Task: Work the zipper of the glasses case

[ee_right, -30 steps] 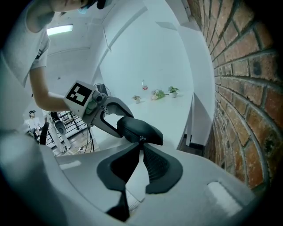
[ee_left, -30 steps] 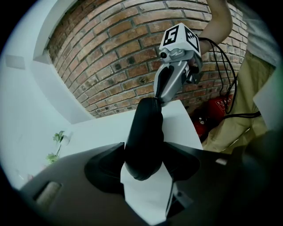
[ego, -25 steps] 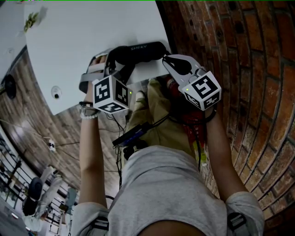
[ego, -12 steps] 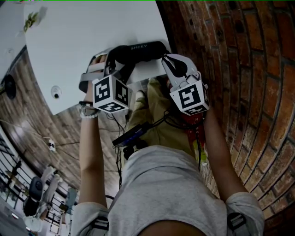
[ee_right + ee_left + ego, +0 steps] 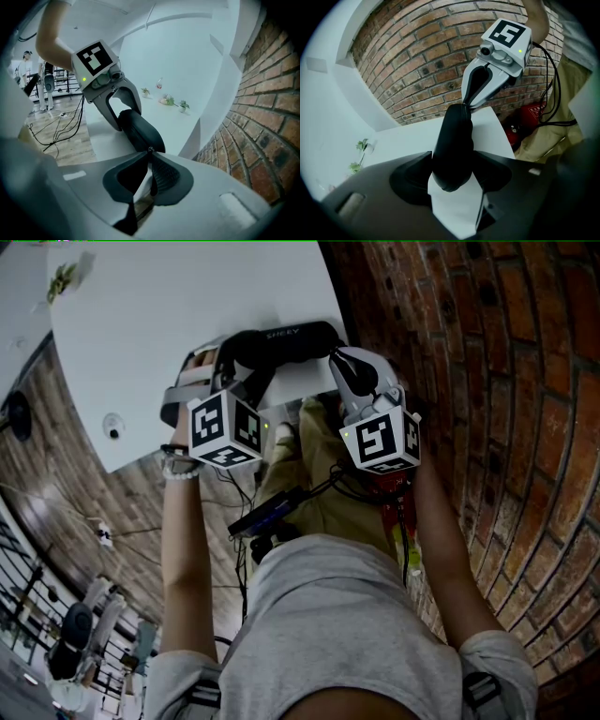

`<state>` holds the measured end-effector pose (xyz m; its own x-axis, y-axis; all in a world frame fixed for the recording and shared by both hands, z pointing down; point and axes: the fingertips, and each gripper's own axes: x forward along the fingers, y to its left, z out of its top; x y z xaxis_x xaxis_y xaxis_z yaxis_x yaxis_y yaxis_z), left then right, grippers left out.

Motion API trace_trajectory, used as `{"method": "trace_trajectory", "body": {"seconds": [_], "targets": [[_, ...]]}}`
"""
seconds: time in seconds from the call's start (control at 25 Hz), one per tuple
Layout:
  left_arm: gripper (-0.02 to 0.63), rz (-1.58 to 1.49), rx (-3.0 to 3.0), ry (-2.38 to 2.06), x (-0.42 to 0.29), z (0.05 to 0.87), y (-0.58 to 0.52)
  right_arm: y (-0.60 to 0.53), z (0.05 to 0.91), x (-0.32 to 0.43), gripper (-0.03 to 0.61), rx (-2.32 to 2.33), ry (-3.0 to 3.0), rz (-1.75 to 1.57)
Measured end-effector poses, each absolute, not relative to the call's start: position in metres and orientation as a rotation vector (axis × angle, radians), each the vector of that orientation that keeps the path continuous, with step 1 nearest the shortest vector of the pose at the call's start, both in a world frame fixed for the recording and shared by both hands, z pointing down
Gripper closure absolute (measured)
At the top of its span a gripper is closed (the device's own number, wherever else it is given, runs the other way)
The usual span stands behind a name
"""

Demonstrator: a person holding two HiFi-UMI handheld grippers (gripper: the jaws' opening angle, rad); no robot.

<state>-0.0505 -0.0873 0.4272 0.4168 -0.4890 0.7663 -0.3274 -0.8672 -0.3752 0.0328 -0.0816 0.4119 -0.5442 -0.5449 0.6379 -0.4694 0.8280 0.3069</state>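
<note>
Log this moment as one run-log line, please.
left hand-held gripper: shut on glasses case | right hand-held gripper: shut on zipper pull | glasses case: over white table

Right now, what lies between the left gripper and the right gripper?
The glasses case, reaching from the left gripper to the right gripper; the head view shows it.

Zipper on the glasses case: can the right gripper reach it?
Looks like yes. The right gripper sits at the end of the glasses case, jaws pinched on what seems the zipper pull; nothing blocks it.
</note>
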Motion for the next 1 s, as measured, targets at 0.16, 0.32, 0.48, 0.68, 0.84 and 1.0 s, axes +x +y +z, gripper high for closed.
{"method": "trace_trajectory", "body": {"seconds": [0.16,0.32,0.48,0.68,0.84,1.0], "targets": [[0.333,-1.441,-2.497,0.725,-0.051,0.427,-0.088,-0.081,0.409,0.033,0.549,0.731,-2.260,-0.069],[0.333,-1.445,-2.490,0.718,-0.051,0.428,-0.087,-0.079,0.407,0.031,0.549,0.729,-2.288,0.014],[0.333,-1.448,-2.487,0.717,-0.051,0.428,-0.087,-0.082,0.410,0.031,0.546,0.772,-2.288,0.013],[0.333,-1.448,-2.485,0.718,-0.050,0.428,-0.087,-0.082,0.416,0.036,0.523,0.818,-2.227,-0.028],[0.333,-1.448,-2.486,0.719,-0.050,0.428,-0.087,-0.080,0.418,0.038,0.523,0.815,-2.194,-0.080],[0.333,-1.450,-2.484,0.718,-0.050,0.428,-0.087,-0.079,0.418,0.036,0.538,0.812,-2.158,-0.176]]}}
